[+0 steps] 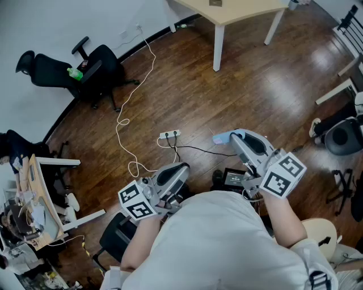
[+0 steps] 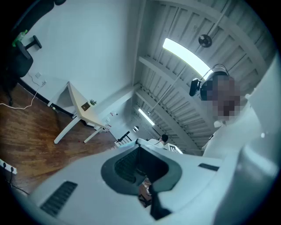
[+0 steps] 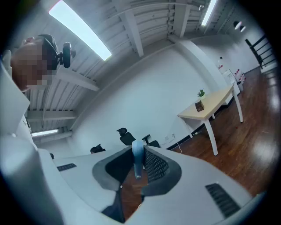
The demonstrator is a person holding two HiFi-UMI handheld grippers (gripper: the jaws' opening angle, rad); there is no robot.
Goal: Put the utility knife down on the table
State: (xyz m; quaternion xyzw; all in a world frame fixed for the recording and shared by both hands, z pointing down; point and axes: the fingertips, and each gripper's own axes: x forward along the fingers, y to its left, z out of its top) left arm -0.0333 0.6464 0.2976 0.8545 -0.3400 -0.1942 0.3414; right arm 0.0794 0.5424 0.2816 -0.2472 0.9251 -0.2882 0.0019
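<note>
Above wood floor [image 1: 255, 85] | right hand-held gripper [image 1: 237, 139] clamps blue utility knife [image 3: 138, 157] | left hand-held gripper [image 1: 180, 170] clenched, empty

Light blue knife [image 3: 137, 157] between dark ribbed fingers [image 3: 156, 167]. Left gripper [image 1: 182, 168] and right gripper [image 1: 231, 137] are pale grey, with black-and-white checked cubes [image 1: 138, 202]. Floor [image 1: 255, 85]: glossy dark brown wood. Top: pale wood counter [image 1: 238, 8], white legs. Upper left: black chair [image 1: 96, 73].

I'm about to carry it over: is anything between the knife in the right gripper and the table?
Nothing visible blocks it. The right gripper holds the blue utility knife, and only bare wood floor lies between it and the table. A power strip and cables lie flat on the floor.
</note>
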